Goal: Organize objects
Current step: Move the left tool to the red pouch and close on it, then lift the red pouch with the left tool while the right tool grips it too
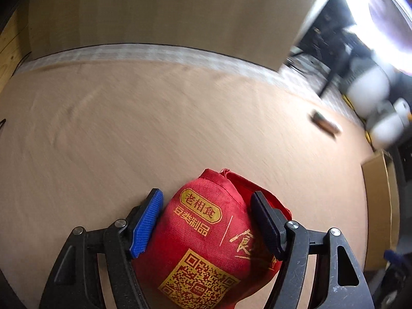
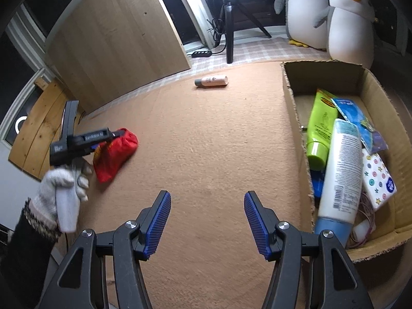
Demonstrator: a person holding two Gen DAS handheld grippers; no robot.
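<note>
Left wrist view: the left gripper [image 1: 206, 221] has its blue pads on either side of a red fabric pouch [image 1: 206, 239] with gold print and a QR code. The pads lie against the cloth on both sides, so the jaws are gripping the pouch. It lies on the tan carpet [image 1: 154, 128], and the surroundings are blurred. Far to the right a small bottle [image 1: 325, 125] lies on its side on the carpet.

From the right wrist view, the right gripper [image 2: 207, 221] hangs over bare carpet with its jaws parted at a middling width and nothing between them. To the left, a gloved hand [image 2: 60, 188] holds the other tool's white handle, with the red pouch at its tip. Far ahead the pale bottle lies alone near the carpet's edge. On the right stands an open cardboard box [image 2: 291, 108] holding a green tube [image 2: 320, 126], a large white bottle [image 2: 340, 170], a blue packet [image 2: 355, 118] and a patterned tissue pack [image 2: 378, 177]. Beyond the carpet are a wooden panel [image 2: 116, 41], a black tripod [image 2: 229, 23] and two plush penguins [image 2: 347, 25].
</note>
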